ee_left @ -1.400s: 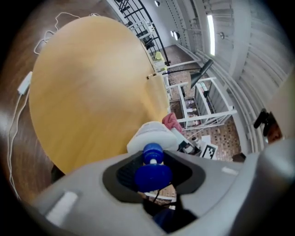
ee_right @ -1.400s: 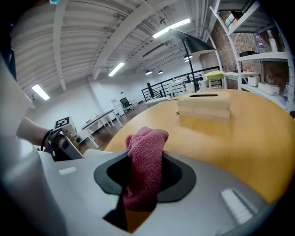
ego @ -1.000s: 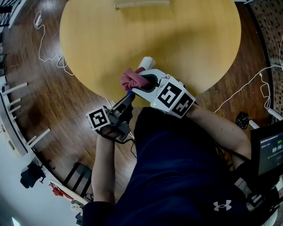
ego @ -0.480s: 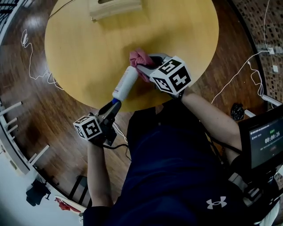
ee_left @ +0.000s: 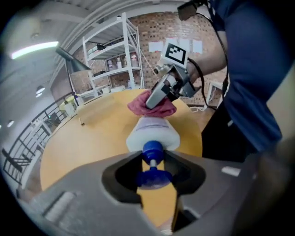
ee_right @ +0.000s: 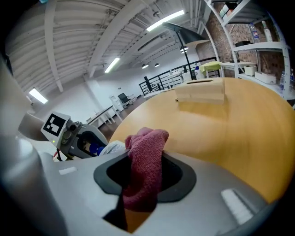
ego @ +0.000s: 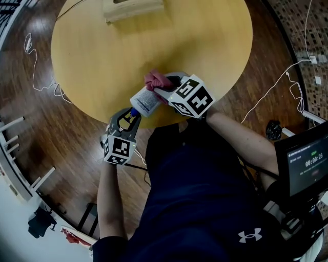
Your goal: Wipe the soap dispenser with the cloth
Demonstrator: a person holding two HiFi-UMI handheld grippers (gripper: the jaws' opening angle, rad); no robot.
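The soap dispenser (ego: 145, 101), a white bottle with a blue pump, hangs tilted over the near edge of the round yellow table (ego: 97, 51). My left gripper (ego: 133, 113) is shut on its blue pump neck (ee_left: 152, 151), and the bottle (ee_left: 152, 132) points away from it. My right gripper (ego: 163, 87) is shut on a red cloth (ego: 157, 80). The cloth (ee_left: 152, 105) lies against the bottle's far end. In the right gripper view the cloth (ee_right: 145, 161) fills the jaws, with the bottle (ee_right: 110, 147) and the left gripper (ee_right: 69, 136) just beyond.
A wooden box (ego: 134, 9) stands at the table's far side, also in the right gripper view as the box (ee_right: 200, 94). White cables (ego: 38, 77) trail over the wood floor on both sides. A monitor (ego: 302, 164) sits at the right.
The left gripper has rolled over and sunk a little, turning the bottle with it. The right gripper has carried the cloth down and left onto the bottle's far end.
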